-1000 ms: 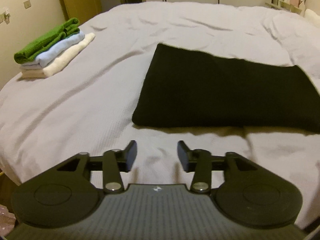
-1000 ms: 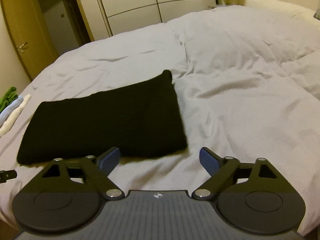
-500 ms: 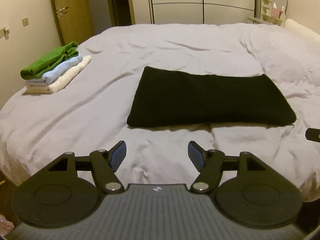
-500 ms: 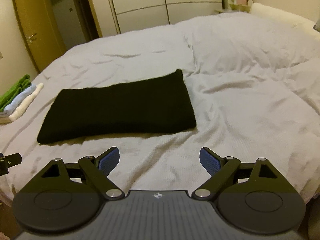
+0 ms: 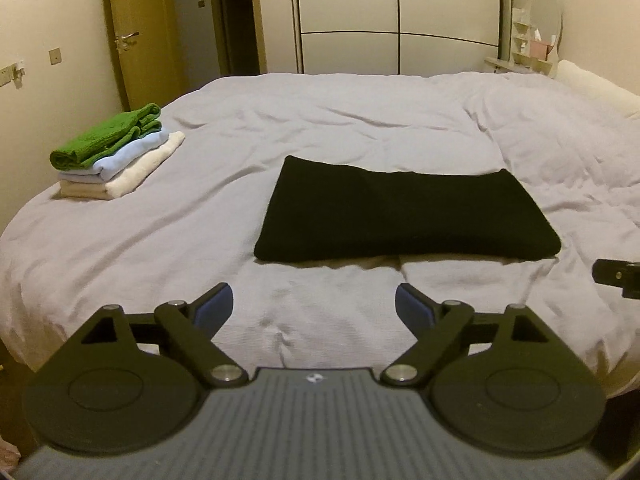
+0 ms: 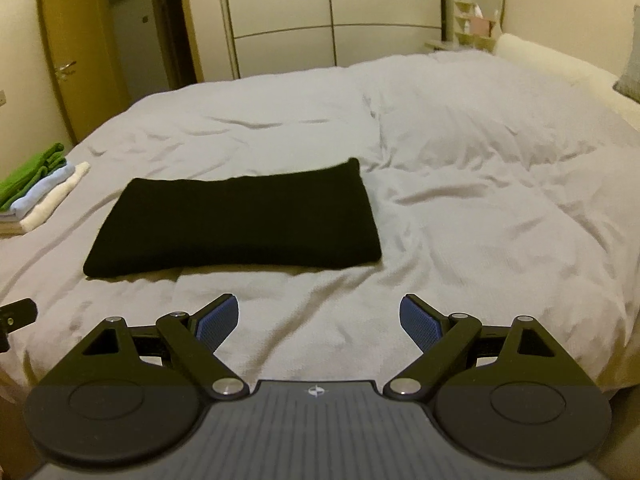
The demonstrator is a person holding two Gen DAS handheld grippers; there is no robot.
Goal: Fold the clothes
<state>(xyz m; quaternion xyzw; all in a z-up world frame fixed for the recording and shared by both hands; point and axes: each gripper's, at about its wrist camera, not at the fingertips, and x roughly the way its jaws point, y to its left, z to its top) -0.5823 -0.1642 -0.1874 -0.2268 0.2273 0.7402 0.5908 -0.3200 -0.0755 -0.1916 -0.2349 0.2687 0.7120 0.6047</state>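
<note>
A black garment (image 5: 404,212) (image 6: 240,222) lies folded into a long flat rectangle on the grey bed cover (image 5: 160,236) (image 6: 460,208). My left gripper (image 5: 314,310) hangs over the bed's near edge, short of the garment's front left corner; its jaws are opening and nothing is between them. My right gripper (image 6: 319,318) stands open and empty, short of the garment's front right part. A piece of the right gripper (image 5: 618,276) shows at the left wrist view's right edge, and a piece of the left gripper (image 6: 16,314) at the right wrist view's left edge.
A stack of folded clothes (image 5: 116,152) (image 6: 38,192), green on pale blue on cream, sits at the bed's left edge. A wardrobe (image 5: 396,20), a wooden door (image 5: 132,36) and a shelf with a mirror (image 5: 536,44) stand behind the bed. A pillow (image 6: 560,68) lies far right.
Both grippers have pulled back and up from the black garment, which now looks smaller and farther off. The left gripper's jaws have spread much wider. The right jaws kept their width.
</note>
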